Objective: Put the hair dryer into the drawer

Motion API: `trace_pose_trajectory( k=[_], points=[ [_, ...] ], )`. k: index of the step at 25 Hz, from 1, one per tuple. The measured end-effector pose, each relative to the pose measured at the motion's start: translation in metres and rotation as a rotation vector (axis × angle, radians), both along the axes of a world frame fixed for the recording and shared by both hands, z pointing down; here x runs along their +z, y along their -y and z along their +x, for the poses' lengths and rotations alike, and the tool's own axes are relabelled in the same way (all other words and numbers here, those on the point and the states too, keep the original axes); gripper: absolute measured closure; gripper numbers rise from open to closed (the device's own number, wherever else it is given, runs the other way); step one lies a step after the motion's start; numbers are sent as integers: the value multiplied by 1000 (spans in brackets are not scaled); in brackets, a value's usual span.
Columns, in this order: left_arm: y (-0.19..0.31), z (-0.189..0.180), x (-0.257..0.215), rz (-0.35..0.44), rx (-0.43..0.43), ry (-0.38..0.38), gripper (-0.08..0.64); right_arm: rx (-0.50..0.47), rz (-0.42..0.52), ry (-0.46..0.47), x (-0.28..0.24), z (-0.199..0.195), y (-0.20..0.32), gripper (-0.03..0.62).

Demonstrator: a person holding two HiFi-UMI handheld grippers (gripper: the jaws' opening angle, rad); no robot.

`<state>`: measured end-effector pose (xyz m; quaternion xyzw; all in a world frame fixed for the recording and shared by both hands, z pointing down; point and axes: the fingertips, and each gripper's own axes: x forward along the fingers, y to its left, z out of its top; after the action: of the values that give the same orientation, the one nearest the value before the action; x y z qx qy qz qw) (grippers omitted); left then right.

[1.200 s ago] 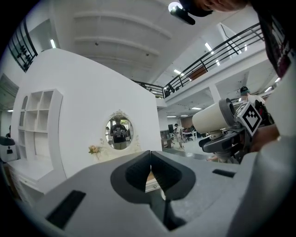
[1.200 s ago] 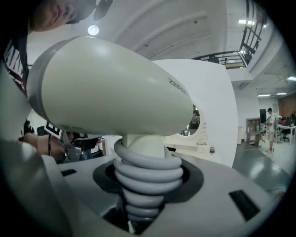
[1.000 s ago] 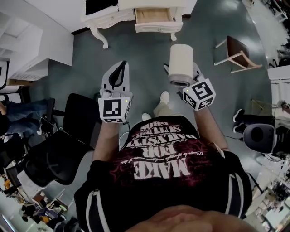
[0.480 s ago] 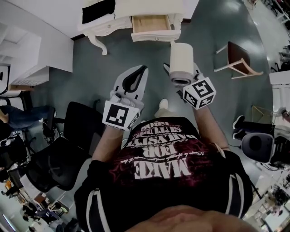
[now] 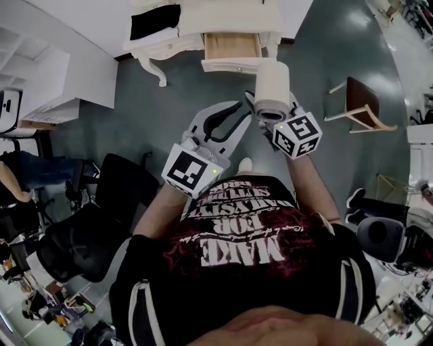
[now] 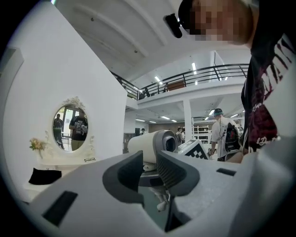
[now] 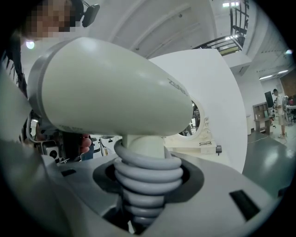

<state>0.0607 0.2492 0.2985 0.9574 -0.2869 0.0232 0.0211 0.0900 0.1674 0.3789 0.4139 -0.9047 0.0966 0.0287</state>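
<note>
Head view: dryer (image 5: 272, 86) upright in right tongs (image 5: 271, 110), left tongs (image 5: 238, 116) close beside, open drawer (image 5: 231, 46) ahead of both | Left gripper view: jaws apart, just been opening, nothing between | Right gripper view: jaws clamped on dryer's coil-wrapped handle.

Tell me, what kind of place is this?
Probably a big open lab or workshop hall with a pretend bedroom corner. A white dressing table with an oval mirror sits among black office chairs, and there is a railed upstairs balcony.
</note>
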Motion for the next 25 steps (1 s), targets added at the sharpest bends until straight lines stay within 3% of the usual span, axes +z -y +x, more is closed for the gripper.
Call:
trace_pose_trajectory(
  k=[8, 15, 25],
  points=[
    [10, 10, 0, -39, 53, -14, 416, -42, -14, 15, 9, -5, 23, 387],
    [32, 23, 7, -23, -22, 63, 413, -69, -21, -3, 17, -4, 36, 385],
    [35, -14, 9, -12, -54, 60, 407, -148, -21, 49, 15, -39, 33, 377]
  ],
)
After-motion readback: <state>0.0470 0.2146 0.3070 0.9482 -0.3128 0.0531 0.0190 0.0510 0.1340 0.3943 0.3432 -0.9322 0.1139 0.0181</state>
